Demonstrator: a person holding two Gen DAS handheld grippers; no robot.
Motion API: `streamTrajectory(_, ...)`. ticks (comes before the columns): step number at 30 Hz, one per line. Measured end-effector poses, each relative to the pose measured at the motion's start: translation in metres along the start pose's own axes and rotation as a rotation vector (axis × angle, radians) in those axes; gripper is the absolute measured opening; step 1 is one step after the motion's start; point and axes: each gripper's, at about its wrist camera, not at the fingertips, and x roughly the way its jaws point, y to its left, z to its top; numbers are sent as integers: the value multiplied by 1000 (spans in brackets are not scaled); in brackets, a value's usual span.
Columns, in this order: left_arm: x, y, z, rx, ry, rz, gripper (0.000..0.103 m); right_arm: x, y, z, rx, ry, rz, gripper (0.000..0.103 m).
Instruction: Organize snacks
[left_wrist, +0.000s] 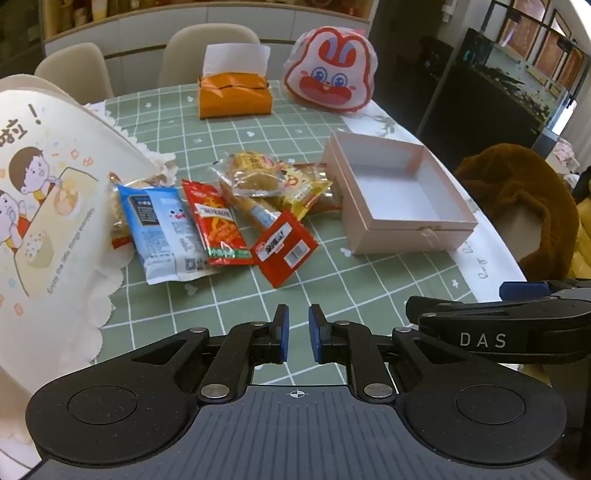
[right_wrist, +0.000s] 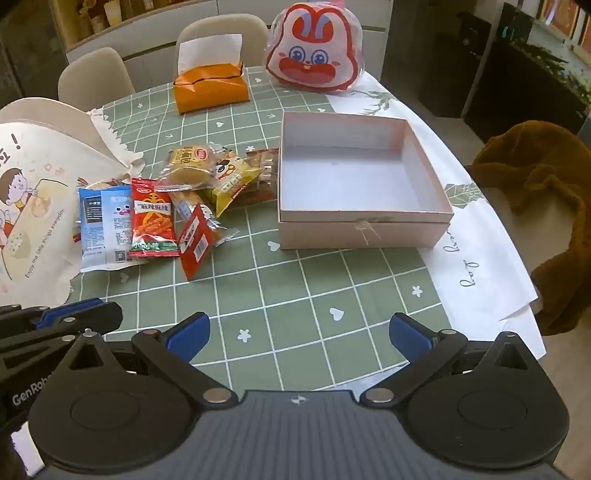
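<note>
Right wrist view: right claw (right_wrist: 298, 334) gapes wide, left claw (left_wrist: 297, 334) clenched empty, snacks (right_wrist: 173, 214) heaped beside the empty pink box (right_wrist: 364, 232), presumably their destination.

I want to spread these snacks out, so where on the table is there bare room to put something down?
Bare tablecloth lies between the snack pile, the pink box and the near edge. Another strip runs between the pile and the orange tissue box. It is crowded where the pile meets the white bag and the pink box.
</note>
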Motion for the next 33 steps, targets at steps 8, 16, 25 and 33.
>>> streamTrajectory(8,0,2,1,-9,7,-7,16,1,3,0,-6,14,-2,103)
streamTrajectory(16,2,1,0,-16,23,6,16,3,4,2,-10,8,-11,103)
streamTrajectory(25,2,0,-1,-20,26,1,16,0,4,2,-16,10,-6,103)
streamTrajectory(33,1,0,0,-19,26,-1,16,-2,3,2,-18,7,-7,103)
